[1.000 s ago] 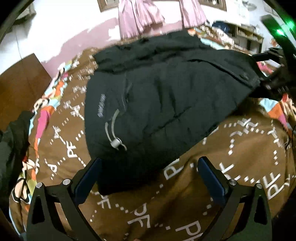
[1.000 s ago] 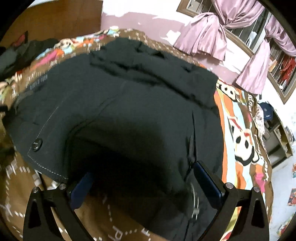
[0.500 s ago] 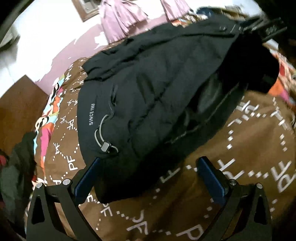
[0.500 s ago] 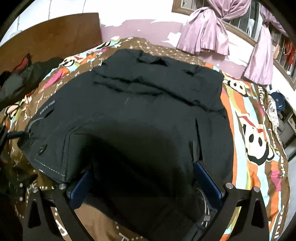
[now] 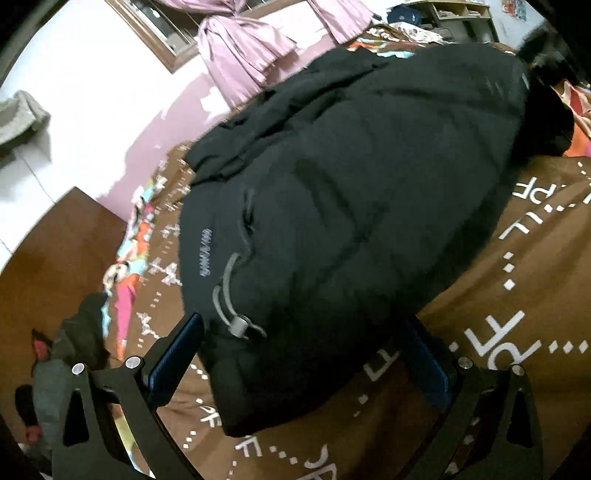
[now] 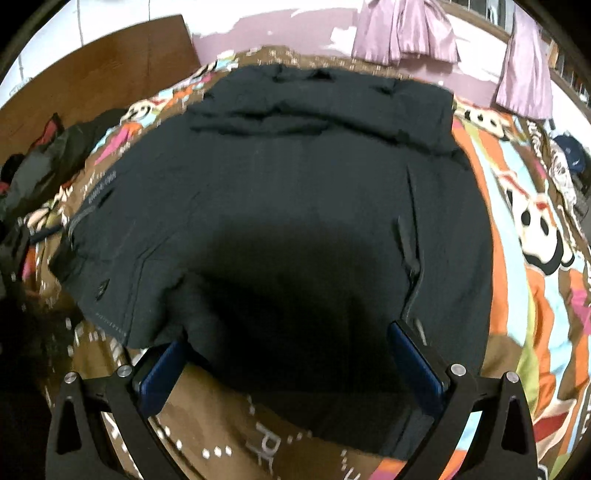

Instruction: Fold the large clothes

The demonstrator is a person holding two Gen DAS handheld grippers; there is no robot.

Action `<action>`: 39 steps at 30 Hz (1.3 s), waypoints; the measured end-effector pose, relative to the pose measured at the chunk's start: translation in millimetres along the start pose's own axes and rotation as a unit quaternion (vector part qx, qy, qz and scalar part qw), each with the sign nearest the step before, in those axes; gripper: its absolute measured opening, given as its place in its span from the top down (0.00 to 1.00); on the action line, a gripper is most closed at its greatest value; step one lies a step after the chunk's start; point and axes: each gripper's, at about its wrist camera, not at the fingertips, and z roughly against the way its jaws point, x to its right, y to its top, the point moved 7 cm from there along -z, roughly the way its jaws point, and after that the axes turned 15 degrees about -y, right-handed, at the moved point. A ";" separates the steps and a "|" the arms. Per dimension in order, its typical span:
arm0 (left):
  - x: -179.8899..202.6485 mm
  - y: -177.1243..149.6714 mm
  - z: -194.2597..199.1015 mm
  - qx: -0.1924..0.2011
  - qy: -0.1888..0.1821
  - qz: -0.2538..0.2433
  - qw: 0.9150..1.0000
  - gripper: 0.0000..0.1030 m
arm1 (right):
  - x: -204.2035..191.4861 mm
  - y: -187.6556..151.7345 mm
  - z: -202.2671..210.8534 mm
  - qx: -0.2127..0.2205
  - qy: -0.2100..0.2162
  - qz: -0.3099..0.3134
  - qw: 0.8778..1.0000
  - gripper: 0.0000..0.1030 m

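Note:
A large black padded jacket lies spread on a brown patterned bedspread; it also fills the right wrist view. A grey drawcord with a toggle hangs at its hem. My left gripper is open, its fingers on either side of the jacket's near hem corner. My right gripper is open, its fingers on either side of the jacket's near edge, low over the cloth. Neither is closed on the cloth.
Pink curtains hang on the wall behind the bed. A wooden headboard stands at the left. A heap of dark clothes lies at the bed's left edge. Shelves stand at the far right.
The jacket's raised flap has come down and the jacket now lies flatter. Both grippers have moved in closer to the jacket's near edges, still open.

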 end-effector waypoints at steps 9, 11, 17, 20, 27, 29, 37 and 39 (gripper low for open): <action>11.2 15.1 21.9 0.061 0.005 -0.040 0.997 0.75 | 0.3 -33.8 -4.2 -0.028 -0.023 0.022 0.999 0.00; 8.6 24.4 33.0 0.084 0.010 -0.037 0.996 0.82 | 0.6 -43.1 -6.2 -0.039 -0.027 0.025 0.999 0.00; -20.7 78.8 69.1 0.151 -0.015 0.046 0.987 0.86 | 0.9 -45.9 -4.6 -0.027 -0.049 0.029 0.998 0.00; -32.2 109.8 81.4 0.170 -0.022 0.062 0.983 0.87 | 6.5 -40.4 0.3 0.008 -0.110 0.038 0.993 0.00; -55.3 143.6 104.2 0.195 -0.025 0.091 0.976 0.88 | 21.1 -36.7 -9.3 0.039 -0.241 0.072 0.967 0.01; -58.4 143.4 103.6 0.193 -0.021 0.088 0.977 0.88 | 22.5 -34.7 -8.9 0.049 -0.255 0.077 0.963 0.11; -54.6 124.2 100.7 0.190 -0.044 0.105 0.975 0.93 | 45.4 -21.2 16.2 0.092 -0.247 0.000 0.965 0.77; -52.2 117.4 102.6 0.186 -0.048 0.111 0.975 0.94 | 47.3 -16.0 31.5 0.120 -0.241 -0.023 0.963 0.84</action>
